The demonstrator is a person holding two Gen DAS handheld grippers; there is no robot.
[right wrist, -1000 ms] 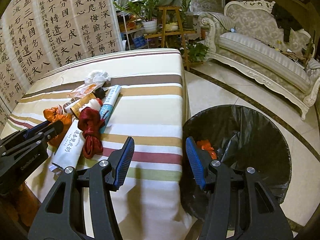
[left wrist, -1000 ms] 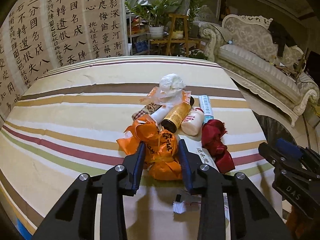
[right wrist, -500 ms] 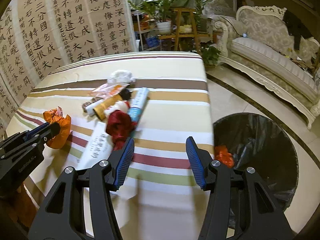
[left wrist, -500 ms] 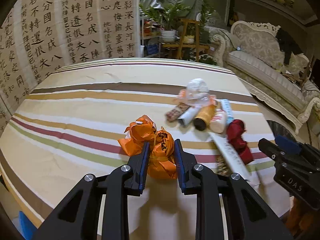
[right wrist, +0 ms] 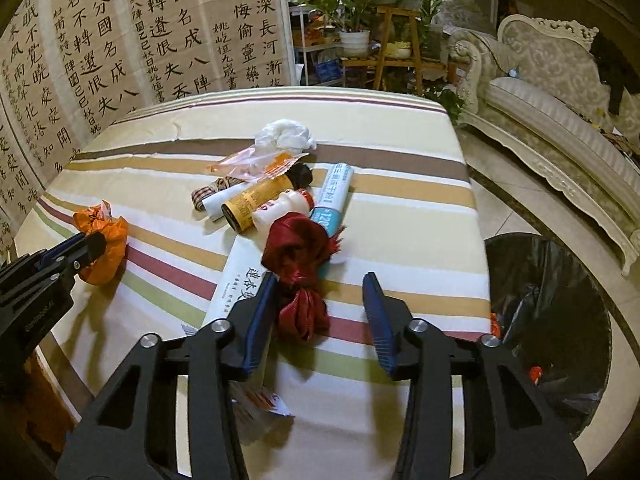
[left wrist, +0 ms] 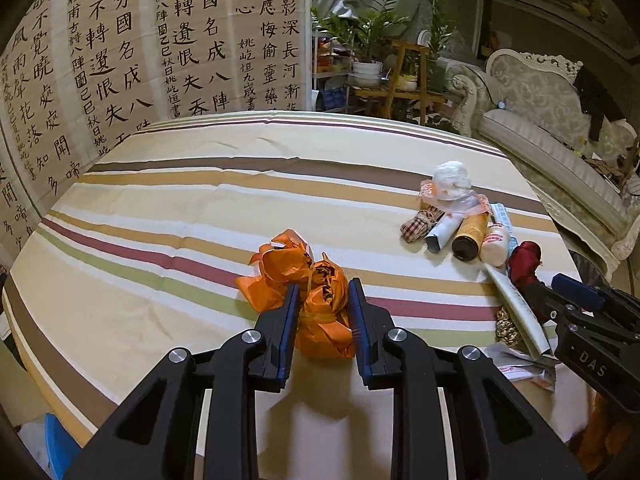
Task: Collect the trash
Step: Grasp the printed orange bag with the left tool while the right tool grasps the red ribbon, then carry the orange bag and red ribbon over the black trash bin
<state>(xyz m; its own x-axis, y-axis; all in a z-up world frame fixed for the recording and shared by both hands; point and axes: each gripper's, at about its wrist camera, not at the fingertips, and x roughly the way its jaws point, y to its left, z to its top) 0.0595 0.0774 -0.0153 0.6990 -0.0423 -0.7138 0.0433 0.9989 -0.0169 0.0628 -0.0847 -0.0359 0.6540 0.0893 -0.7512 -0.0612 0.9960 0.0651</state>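
Orange bag clamped, red cloth not yet gripped.
My left jaws (left wrist: 322, 302) pinch the orange bag (left wrist: 316, 304); my right jaws (right wrist: 320, 300), just closing, stand apart around the red cloth (right wrist: 298, 268), which touches only the left pad and may slide off the bench (right wrist: 400, 216).

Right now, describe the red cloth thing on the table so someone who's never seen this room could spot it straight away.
Find the striped tablecloth beside the black-lined trash bin. At the near end of the trash pile sits the crumpled dark red satin cloth, just ahead of the right gripper, whose jaws have just been closing, with the cloth's lower end between them. It is the only deep red, shiny fabric; its neighbours are bottles, tubes and a white box.
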